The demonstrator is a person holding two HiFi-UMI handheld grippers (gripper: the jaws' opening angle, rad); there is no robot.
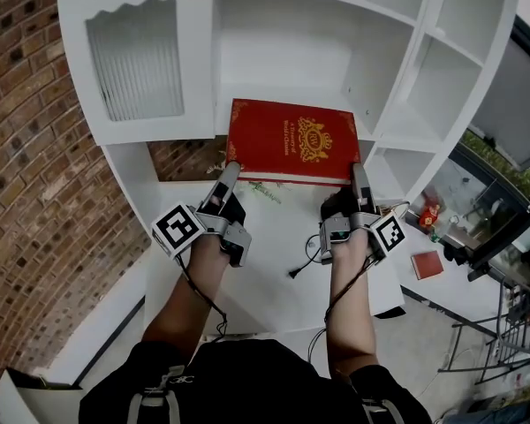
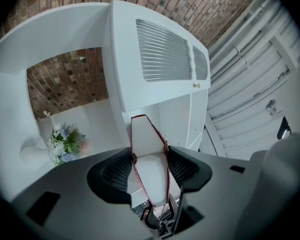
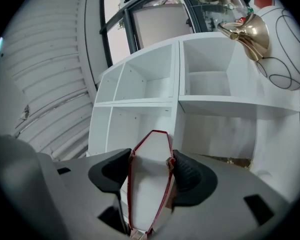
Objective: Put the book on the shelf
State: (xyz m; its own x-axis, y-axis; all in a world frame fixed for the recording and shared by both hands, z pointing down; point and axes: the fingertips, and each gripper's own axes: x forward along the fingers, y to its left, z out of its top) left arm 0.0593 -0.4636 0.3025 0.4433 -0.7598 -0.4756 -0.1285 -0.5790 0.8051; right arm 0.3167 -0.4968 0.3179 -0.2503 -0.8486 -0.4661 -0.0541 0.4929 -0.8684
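Red hardcover book with a gold emblem on its cover (image 1: 291,141) is held flat, cover up, between the two grippers. It sits in front of the wide middle opening of the white wooden shelf unit (image 1: 406,131) and above the unit's white counter (image 1: 274,237). Whether its far edge rests on anything cannot be told. The left gripper (image 1: 230,173) pinches the book at its near left corner; in the left gripper view both black pads clamp the white page block and red cover edges (image 2: 149,149). The right gripper (image 1: 360,179) pinches the near right corner in the same way (image 3: 149,184). A door with a ribbed glass panel (image 1: 137,60) stands left of the opening, beside a brick wall (image 1: 26,148).
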